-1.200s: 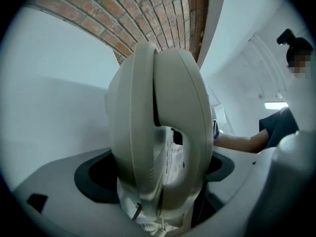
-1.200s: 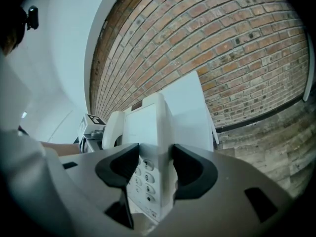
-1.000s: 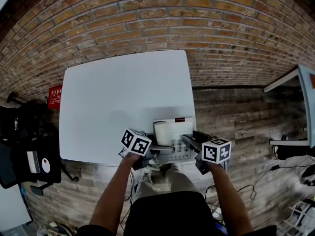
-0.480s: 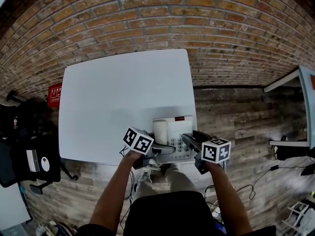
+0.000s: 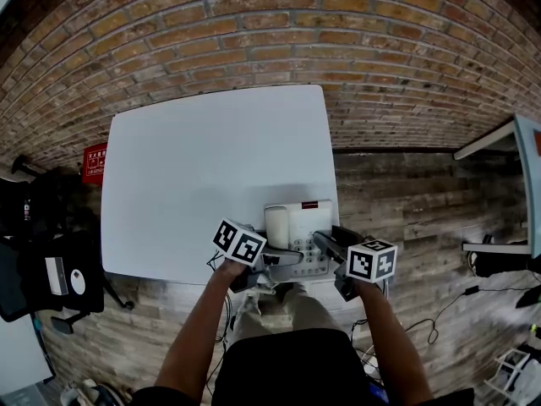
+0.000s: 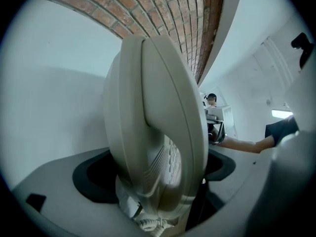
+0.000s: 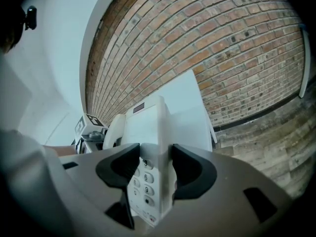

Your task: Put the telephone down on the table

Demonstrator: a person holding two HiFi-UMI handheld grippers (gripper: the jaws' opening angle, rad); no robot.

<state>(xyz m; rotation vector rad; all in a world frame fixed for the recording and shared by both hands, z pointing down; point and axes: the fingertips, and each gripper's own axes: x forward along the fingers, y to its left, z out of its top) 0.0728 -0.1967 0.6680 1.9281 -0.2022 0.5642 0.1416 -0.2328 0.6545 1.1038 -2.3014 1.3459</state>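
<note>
The white telephone (image 5: 300, 222) is over the near right corner of the white table (image 5: 203, 167), held from both sides. My left gripper (image 5: 279, 259) is shut on its left side. In the left gripper view the cream handset (image 6: 158, 127) fills the space between the dark jaws, with the coiled cord (image 6: 148, 224) below. My right gripper (image 5: 324, 245) is shut on the phone's right edge. In the right gripper view the keypad (image 7: 144, 181) shows between the two pads (image 7: 118, 169), which press on the body. Whether the phone touches the table I cannot tell.
A brick wall (image 5: 279, 32) rises behind the table, with wood floor (image 5: 406, 201) to the right. A black chair (image 5: 42, 265) and a red sign (image 5: 95, 166) are at the left. Another table's corner (image 5: 524, 155) and floor cables (image 5: 439, 311) lie at the right.
My left gripper has shifted slightly to the right. The handset now shows more plainly on the phone's left side. The phone and right gripper have hardly moved.
</note>
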